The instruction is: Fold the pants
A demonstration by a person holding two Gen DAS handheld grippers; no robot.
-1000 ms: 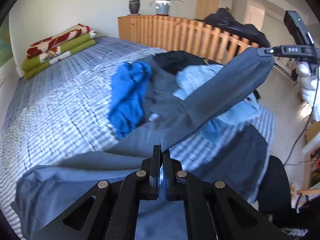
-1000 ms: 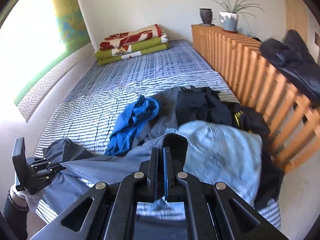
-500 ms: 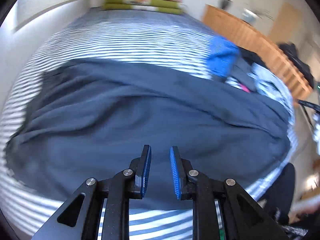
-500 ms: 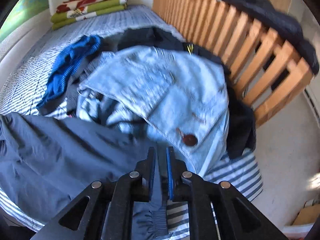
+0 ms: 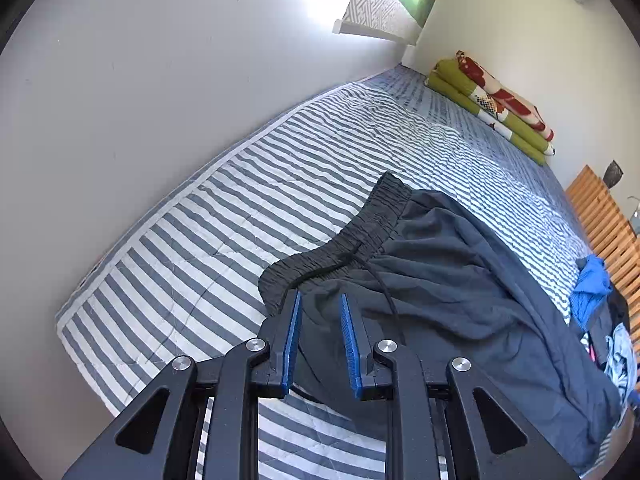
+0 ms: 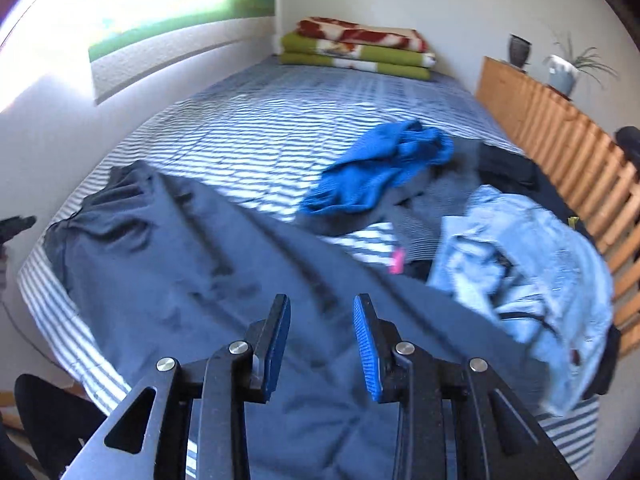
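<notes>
1. Dark blue-grey pants [image 5: 460, 280] lie spread across the near end of a striped bed [image 5: 280, 184], with the gathered waistband [image 5: 352, 236] at the left near the wall and the legs running right toward a heap of other laundry.
2. The left claw [image 5: 320, 320] hangs over the waistband corner, jaws apart with nothing pinched; the right claw [image 6: 322, 320] hovers above the leg end, its jaws opening and empty.
3. The cloth looks thin, soft and light, likely to sag and slide rather than hold a crease; the thicker elastic waistband and the leg hems appear the surest places to take hold.
4. A loose drawstring [image 5: 380, 284] trails over the fabric and could snag.
5. In the right wrist view motion blur smears the cloth, so wrinkles are hard to read.
6. The leg cuffs are not clearly seen: they run under the claw or against light-blue jeans [image 6: 532, 264].
7. A blue garment [image 6: 380, 168] lies beyond, apart from the pants.
</notes>
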